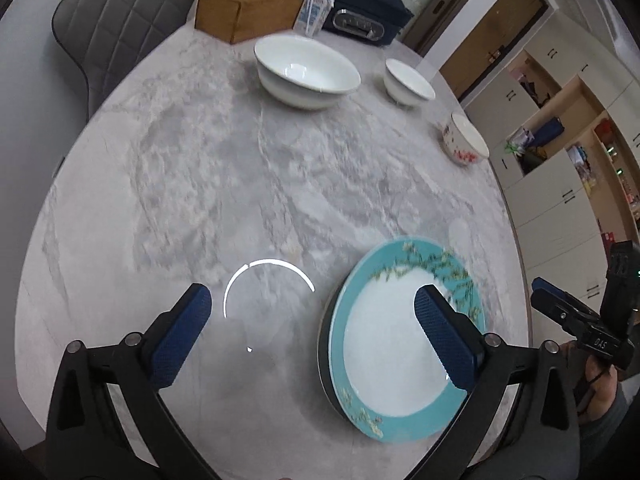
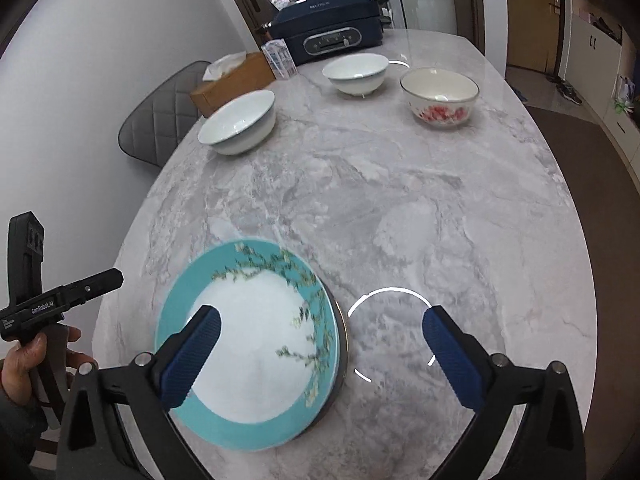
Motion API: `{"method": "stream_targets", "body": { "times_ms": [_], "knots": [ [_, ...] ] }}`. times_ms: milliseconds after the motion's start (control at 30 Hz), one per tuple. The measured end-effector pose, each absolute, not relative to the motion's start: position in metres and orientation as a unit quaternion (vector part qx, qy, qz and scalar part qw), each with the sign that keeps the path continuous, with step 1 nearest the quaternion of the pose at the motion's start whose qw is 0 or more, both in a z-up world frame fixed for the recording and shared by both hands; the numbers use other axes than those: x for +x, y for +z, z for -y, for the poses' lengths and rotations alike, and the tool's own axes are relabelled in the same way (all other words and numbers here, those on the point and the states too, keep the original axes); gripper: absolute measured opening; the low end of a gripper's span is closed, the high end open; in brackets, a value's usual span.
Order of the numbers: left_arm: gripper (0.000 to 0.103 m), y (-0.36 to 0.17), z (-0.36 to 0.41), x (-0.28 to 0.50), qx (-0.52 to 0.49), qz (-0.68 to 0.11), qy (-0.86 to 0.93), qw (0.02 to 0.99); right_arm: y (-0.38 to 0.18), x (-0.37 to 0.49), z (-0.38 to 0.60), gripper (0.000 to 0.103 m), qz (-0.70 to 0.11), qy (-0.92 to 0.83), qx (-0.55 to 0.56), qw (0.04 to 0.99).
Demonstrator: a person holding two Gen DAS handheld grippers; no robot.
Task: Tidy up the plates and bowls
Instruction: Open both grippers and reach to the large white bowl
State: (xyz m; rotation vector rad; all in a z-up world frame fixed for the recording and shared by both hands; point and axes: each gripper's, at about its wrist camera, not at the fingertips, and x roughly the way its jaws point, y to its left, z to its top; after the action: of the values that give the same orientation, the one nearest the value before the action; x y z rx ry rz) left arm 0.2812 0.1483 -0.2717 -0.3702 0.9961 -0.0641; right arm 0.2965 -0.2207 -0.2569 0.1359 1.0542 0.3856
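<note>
A teal-rimmed plate with a white centre and a blossom branch lies flat on the marble table, on top of a darker plate whose rim shows under it. My left gripper hangs open above the table, its right finger over the plate's centre and touching nothing. My right gripper is open too, with its left finger over the plate. Farther back stand a large white bowl, a smaller white bowl and a red-flowered bowl.
At the table's far end sit a wooden tissue box, a small carton and a dark blue electric grill. A grey chair stands on the left. Cabinets line the right, past the table's edge.
</note>
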Motion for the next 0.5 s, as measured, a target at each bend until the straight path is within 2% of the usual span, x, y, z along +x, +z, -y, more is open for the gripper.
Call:
{"method": "stream_targets", "body": {
  "times_ms": [100,233,433,500],
  "knots": [
    [0.103,-0.246,-0.167,0.317,-0.169,-0.433,-0.006,0.885,-0.234,0.332,0.21,0.103,-0.462,0.214,0.072,0.858],
    [0.103,-0.221,-0.193,0.382,-0.161,-0.411,0.034,0.897,-0.222,0.407,0.189,0.103,-0.457,0.237,0.07,0.855],
    [0.103,-0.234,-0.232,0.492,-0.159,-0.456,0.085,0.872,-0.252,0.532,0.148,0.102,-0.51,0.258,0.1,0.814],
    [0.103,-0.248,-0.239,0.521,-0.163,-0.478,0.09,0.858,-0.269,0.565,0.134,0.096,-0.527,0.258,0.102,0.804]
  ]
}}
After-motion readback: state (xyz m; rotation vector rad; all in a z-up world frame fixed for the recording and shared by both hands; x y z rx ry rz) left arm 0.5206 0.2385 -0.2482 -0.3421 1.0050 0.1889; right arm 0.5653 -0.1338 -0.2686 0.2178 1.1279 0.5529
